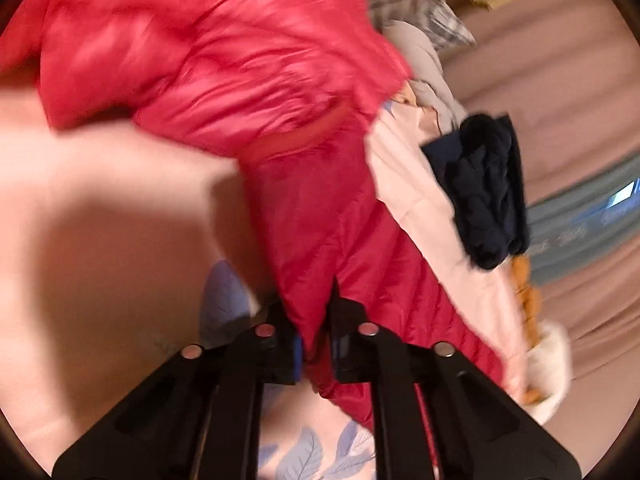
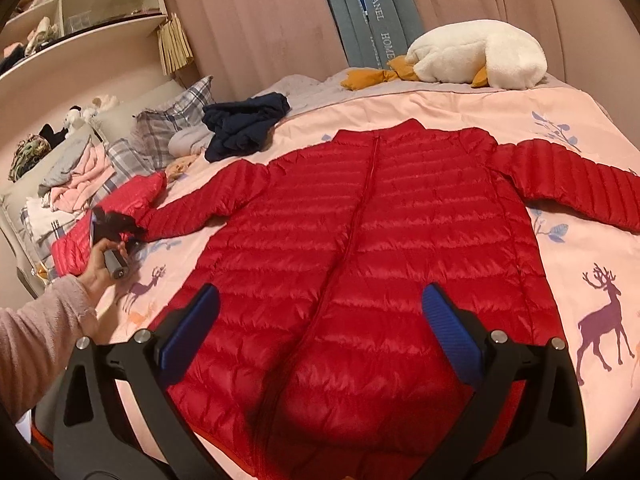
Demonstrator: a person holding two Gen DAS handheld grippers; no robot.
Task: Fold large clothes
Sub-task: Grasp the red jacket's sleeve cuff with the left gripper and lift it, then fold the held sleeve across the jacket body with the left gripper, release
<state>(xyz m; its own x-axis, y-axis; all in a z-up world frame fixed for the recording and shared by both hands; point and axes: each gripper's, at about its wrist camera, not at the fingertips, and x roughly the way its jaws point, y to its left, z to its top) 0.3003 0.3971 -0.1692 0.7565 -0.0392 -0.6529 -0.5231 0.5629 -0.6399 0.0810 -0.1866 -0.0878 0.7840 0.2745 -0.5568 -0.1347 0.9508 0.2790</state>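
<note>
The red jacket [image 2: 360,264] lay flat on the bed [image 2: 580,280], front up and zipped. Its long axis ran from the hem, nearest the right tool [image 2: 320,328], away to the collar, which pointed toward the white plush goose [image 2: 480,56] at the far edge of the bed. The zip line [image 2: 356,216] followed this axis. One sleeve [image 2: 576,184] reached out from the jacket toward the right edge of the view; the other sleeve [image 2: 200,216] reached out the opposite way to the left tool [image 2: 116,228].

The right tool hung over the hem with its blue pads [image 2: 448,328] spread wide and nothing between them. The left tool [image 1: 316,344] was closed narrowly on the cuff of the sleeve [image 1: 320,248], red fabric pinched between its fingers; the left wrist view was blurred.

A dark navy garment [image 2: 244,124] lay crumpled beyond the jacket's shoulder on the left-tool side, with plaid pillows [image 2: 172,120] and a heap of pale clothes [image 2: 80,188] past it. A second piece of red quilted fabric [image 2: 136,200] lay just behind the left tool.

Legible writing: "HOME" and "HANEL" on the grey-blue curtain strip [image 2: 380,12] beyond the goose. The bed cover bore printed purple deer [image 2: 604,316] beside the jacket.
</note>
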